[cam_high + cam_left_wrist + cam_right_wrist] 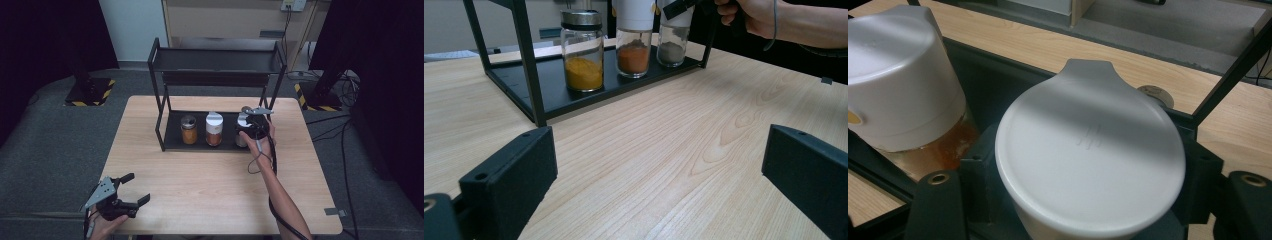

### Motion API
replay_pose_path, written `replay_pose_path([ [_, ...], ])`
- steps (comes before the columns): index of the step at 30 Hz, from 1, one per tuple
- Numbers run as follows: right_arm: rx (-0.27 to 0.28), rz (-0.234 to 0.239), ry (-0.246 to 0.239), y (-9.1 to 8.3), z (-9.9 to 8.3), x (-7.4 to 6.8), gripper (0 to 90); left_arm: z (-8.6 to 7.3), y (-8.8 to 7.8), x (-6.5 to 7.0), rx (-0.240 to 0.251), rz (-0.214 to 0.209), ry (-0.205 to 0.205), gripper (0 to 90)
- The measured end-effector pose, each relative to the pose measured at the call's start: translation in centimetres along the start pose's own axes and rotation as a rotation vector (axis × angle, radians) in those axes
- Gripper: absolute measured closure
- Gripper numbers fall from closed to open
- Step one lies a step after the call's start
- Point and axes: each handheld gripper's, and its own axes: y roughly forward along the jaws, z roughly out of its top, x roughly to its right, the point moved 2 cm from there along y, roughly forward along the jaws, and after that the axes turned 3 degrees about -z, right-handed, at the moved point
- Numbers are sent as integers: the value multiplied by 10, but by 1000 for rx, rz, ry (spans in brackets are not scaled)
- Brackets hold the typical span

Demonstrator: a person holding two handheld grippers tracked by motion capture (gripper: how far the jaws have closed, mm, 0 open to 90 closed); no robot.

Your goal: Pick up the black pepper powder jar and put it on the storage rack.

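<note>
A black two-tier rack (215, 61) stands at the back of the wooden table (210, 175). Three spice jars are lined up on its lower shelf: a metal-lidded jar of yellow powder (188, 131) (583, 55), a white-capped jar of orange powder (214, 129) (634, 47) (898, 80), and a white-capped jar of grey powder (241, 139) (672, 45) (1088, 140). My right gripper (246, 131) (1088, 200) is shut on the grey-powder jar, one jaw on each side below its cap. Near the table's front left corner my left gripper (139, 188) (659, 170) is open, with nothing between its jaws.
The rack's top shelf has nothing on it, and its black posts (526, 60) frame the jars. A roll of tape (1154, 94) lies on the table behind the rack. Dark curtains, stands and cables (345, 130) surround the table on a grey floor.
</note>
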Motion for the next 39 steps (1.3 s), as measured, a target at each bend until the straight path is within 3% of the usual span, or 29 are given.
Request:
replay_pose_path([
  [10, 21, 6, -31, -6, 6, 3, 121, 0, 0, 0, 1, -1, 1, 2],
  [19, 39, 23, -47, -17, 20, 13, 82, 0, 0, 0, 1, 2, -1, 2],
  [30, 81, 67, -76, -44, 36, 13, 75, 0, 1, 0, 5, 8, -10, 2],
  [39, 129, 92, -76, -74, 31, 19, 58, -1, -1, 0, 14, 19, -11, 1],
])
